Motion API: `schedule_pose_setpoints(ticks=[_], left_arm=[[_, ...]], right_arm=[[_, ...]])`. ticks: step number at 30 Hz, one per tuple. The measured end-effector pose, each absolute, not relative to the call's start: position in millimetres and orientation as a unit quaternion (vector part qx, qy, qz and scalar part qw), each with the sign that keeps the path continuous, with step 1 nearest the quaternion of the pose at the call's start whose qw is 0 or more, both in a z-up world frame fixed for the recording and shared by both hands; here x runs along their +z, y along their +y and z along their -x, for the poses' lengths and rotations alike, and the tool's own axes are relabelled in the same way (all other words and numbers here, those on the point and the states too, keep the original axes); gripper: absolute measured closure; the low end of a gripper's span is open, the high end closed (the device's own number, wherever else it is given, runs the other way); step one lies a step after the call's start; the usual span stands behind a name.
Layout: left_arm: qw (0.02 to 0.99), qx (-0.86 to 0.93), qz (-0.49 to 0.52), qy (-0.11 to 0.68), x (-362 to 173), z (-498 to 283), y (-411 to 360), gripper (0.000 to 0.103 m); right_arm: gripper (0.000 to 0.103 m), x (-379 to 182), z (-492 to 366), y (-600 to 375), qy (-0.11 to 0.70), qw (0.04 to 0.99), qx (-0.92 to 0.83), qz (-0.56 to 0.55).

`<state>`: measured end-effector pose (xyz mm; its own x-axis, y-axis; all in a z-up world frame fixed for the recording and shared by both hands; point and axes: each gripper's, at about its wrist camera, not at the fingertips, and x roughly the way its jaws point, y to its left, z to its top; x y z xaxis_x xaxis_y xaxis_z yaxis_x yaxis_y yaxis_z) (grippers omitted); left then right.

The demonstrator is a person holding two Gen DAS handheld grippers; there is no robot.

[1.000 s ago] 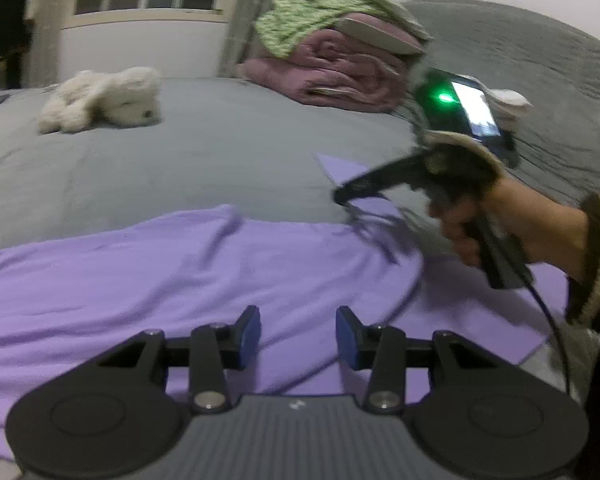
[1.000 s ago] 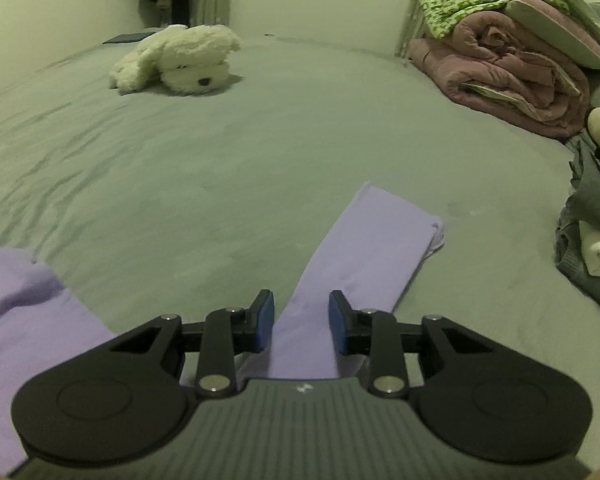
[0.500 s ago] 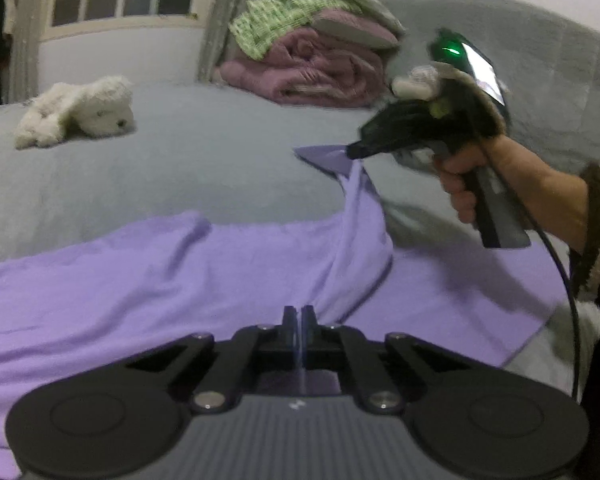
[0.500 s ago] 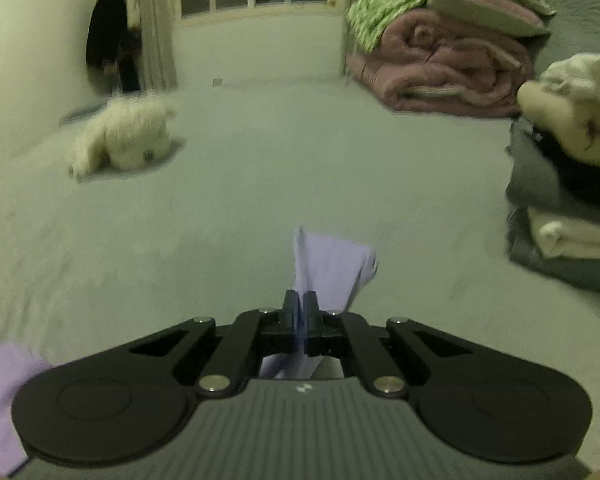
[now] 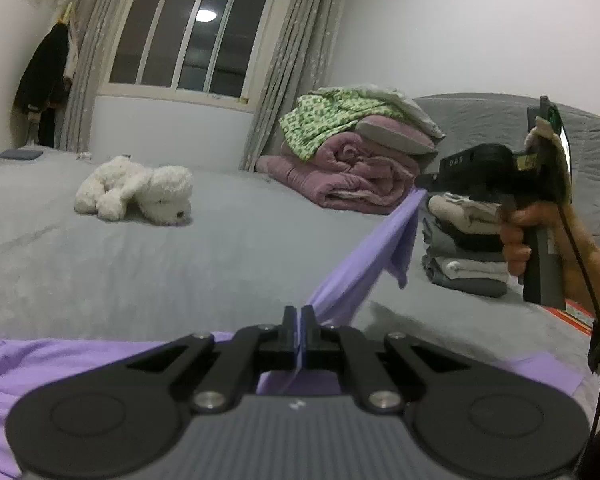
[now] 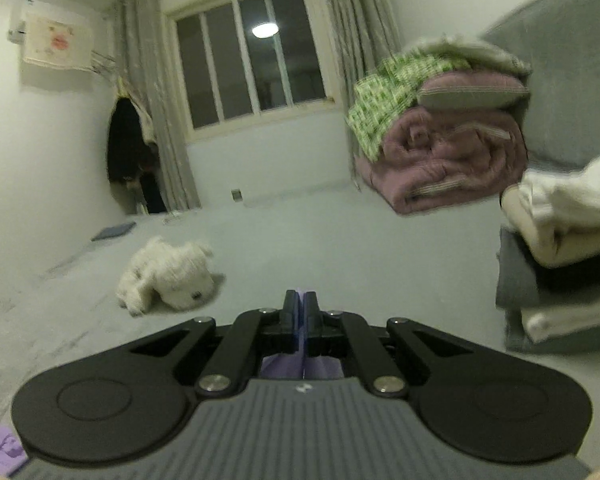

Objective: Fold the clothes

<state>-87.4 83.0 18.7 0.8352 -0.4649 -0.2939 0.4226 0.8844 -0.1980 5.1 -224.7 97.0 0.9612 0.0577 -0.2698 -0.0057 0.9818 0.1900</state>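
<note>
A purple garment lies on the grey bed and is pulled taut between both grippers. My left gripper is shut on its near edge. My right gripper is held up at the right by a hand and is shut on the sleeve end, which hangs below it. In the right wrist view my right gripper is shut with purple cloth showing between and under the fingers. More purple fabric lies at the lower left of the left wrist view.
A white plush dog lies on the bed at the left. Rolled pink and green bedding sits against the grey headboard. A stack of folded clothes stands at the right. A window and curtains are behind.
Both grippers went from open to shut on the purple garment. Both have since risen, lifting the sleeve off the bed and stretching it between them.
</note>
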Motion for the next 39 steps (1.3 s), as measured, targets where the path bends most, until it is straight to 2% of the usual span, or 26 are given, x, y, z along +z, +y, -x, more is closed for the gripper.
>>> schedule_pose_setpoints(ticks=[7,15,20,27,39], left_arm=[[0.942,-0.284,0.032,0.173,14,100,80,0.102],[0.91,-0.347,-0.017,0.225,-2,102,72,0.102],[0.888,-0.372,-0.053,0.265,-14,100,65,0.102],[0.868,-0.383,-0.102,0.3,-23,101,54,0.102],[0.826,-0.415,-0.149,0.351,-19,101,41,0.101]], right_arm=[[0.102,116,26,-225,0.112,0.991,0.026,-0.068],[0.102,121,62,-228,0.137,0.99,0.028,-0.021],[0.102,98,92,-234,0.185,0.983,0.017,0.002],[0.102,49,125,-256,0.268,0.963,-0.01,-0.036],[0.102,-11,141,-274,0.421,0.906,-0.012,-0.04]])
